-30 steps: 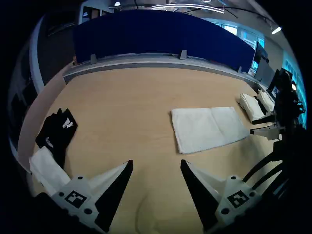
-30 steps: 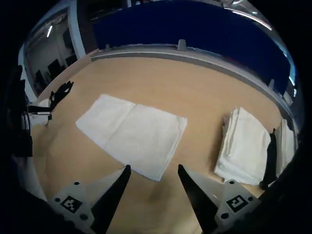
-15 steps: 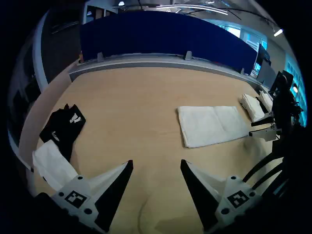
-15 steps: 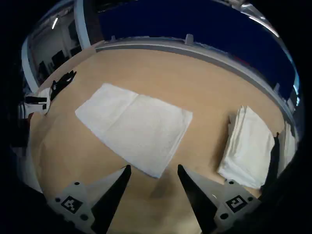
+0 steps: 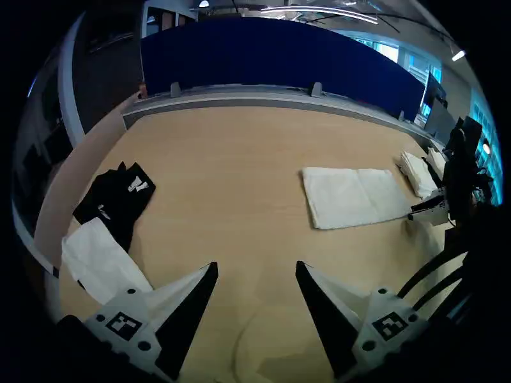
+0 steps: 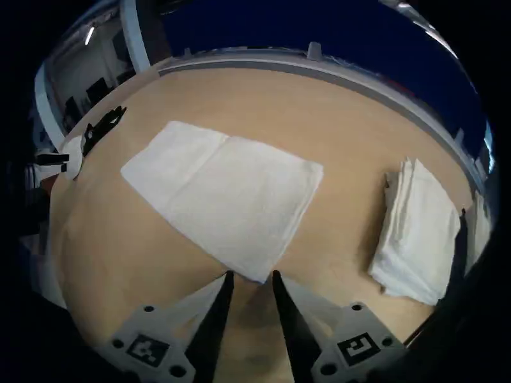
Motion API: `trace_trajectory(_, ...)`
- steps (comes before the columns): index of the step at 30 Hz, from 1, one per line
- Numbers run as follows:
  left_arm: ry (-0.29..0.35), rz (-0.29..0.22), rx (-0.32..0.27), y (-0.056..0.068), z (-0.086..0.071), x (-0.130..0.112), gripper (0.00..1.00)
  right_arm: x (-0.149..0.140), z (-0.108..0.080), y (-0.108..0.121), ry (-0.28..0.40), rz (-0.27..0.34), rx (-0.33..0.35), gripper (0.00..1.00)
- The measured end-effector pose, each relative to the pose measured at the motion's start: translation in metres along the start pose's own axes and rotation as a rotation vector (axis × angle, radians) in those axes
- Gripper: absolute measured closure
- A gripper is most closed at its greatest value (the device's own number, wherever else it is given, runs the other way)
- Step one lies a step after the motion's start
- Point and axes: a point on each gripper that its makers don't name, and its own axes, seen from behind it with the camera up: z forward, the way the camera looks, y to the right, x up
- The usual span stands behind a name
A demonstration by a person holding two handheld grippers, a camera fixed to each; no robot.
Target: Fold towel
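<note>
Currently your left tool (image 5: 255,268) has its two fingers spread wide and they hold nothing; bare wooden surface (image 5: 223,166) shows between them. From that tool the towel (image 5: 354,196) lies ahead and off to the right, well apart from the tips, flat on the surface with a crease running across it. Ahead and to its left sits a crumpled black cloth (image 5: 115,195), and nearer, just beside the left finger, a white sheet or cloth (image 5: 102,262) that touches the black one. A blue partition (image 5: 268,60) runs along the far edge of the surface. Your right tool (image 6: 251,276) has its fingers close together, with a narrow gap between the tips and the surface showing through it. The near corner of the towel points straight into that gap and sits right at the fingertips (image 6: 223,287); you cannot tell from this view whether either finger touches the fabric, and the fingers are not seen pressing on it. From this tool the towel spreads ahead and to the left, lying flat. Ahead and to the right, apart from the towel, rests a stack of folded white towels (image 6: 418,230). In the left gripper view you can see the right tool low at the towel's right end.
</note>
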Motion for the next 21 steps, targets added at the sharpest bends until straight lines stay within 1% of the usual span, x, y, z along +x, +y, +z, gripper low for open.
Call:
trace_trajectory(2,0.0,-0.002,0.0,-0.0007,-0.0009,-0.0006,0.1,-0.0006,0.0003,-0.0005,-0.002,0.0,0.001,0.56)
trace_trajectory(4,0.0,-0.003,-0.002,-0.0003,-0.0017,-0.001,0.1,-0.0004,0.0003,0.0005,-0.002,0.0,-0.004,0.57)
trace_trajectory(8,0.0,-0.004,-0.006,0.0005,-0.0028,-0.0012,0.1,0.0006,0.0006,0.005,0.001,0.002,-0.019,0.7)
trace_trajectory(12,-0.001,-0.002,-0.007,-0.0002,-0.0029,-0.0016,0.1,0.0012,0.0009,0.0061,0.001,0.007,-0.016,0.74)
trace_trajectory(14,-0.002,-0.003,-0.008,-0.0007,-0.0028,-0.0021,0.1,0.0014,0.0011,0.0067,-0.001,0.009,-0.014,0.8)
trace_trajectory(16,-0.002,-0.003,-0.007,-0.0013,-0.0027,-0.0026,0.1,0.0015,0.0009,0.0078,-0.001,0.011,-0.017,0.88)
trace_trajectory(21,-0.003,-0.006,-0.009,-0.002,-0.0021,-0.0036,0.1,0.0031,-0.0004,0.0074,-0.001,0.008,-0.022,0.92)
